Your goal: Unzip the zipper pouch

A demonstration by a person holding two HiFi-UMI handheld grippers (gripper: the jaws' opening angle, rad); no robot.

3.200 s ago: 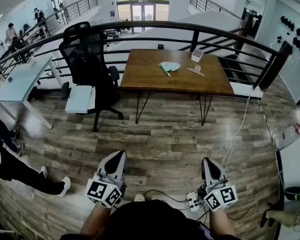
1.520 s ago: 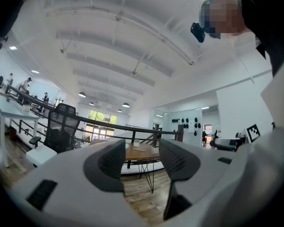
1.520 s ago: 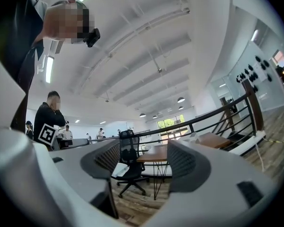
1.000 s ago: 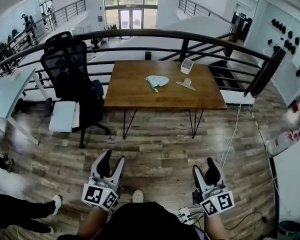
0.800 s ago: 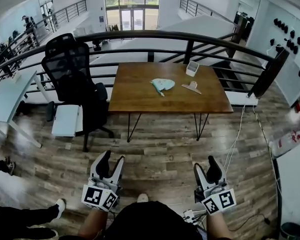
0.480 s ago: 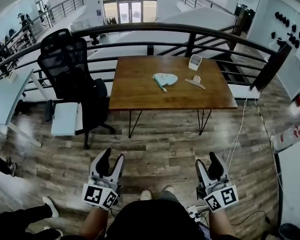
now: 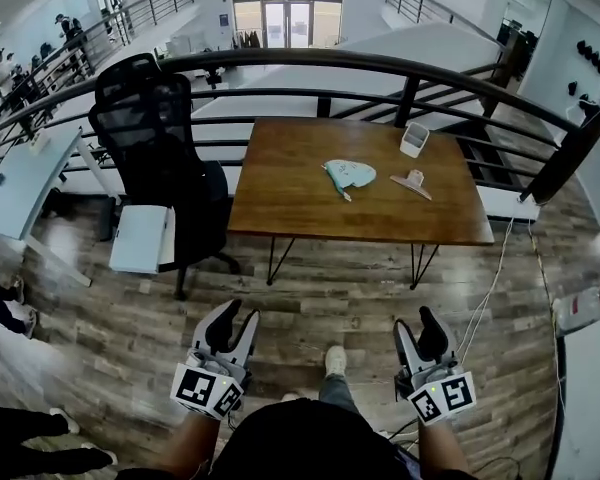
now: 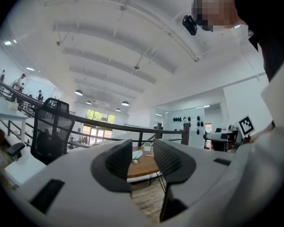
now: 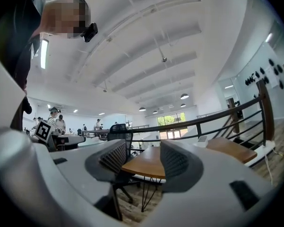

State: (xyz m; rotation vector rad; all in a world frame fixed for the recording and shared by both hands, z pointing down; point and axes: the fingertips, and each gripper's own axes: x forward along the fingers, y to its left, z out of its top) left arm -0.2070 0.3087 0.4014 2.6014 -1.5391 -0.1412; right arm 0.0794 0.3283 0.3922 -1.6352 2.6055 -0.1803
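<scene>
The zipper pouch [image 7: 350,174], pale teal, lies flat on the brown wooden table [image 7: 280,198], far ahead of me across the plank floor. Through the left gripper view it shows as a small pale shape [image 8: 137,154] on the tabletop between the jaws. My left gripper [image 7: 232,330] [image 8: 143,157] is held low in front of my body, its jaws closing with nothing between them. My right gripper [image 7: 420,333] [image 9: 144,162] is at the same height, its jaws also closing on nothing. Both are well short of the table.
A black office chair [image 7: 160,128] stands left of the table, a white desk [image 7: 20,183] further left. A small white box [image 7: 414,139] and a flat tan piece [image 7: 412,181] sit near the pouch. A black railing [image 7: 380,66] runs behind. My shoe [image 7: 335,360] is forward.
The table has come slightly nearer and drifted right as I step forward; one foot now shows ahead. Both grippers stay low by my body, holding nothing.
</scene>
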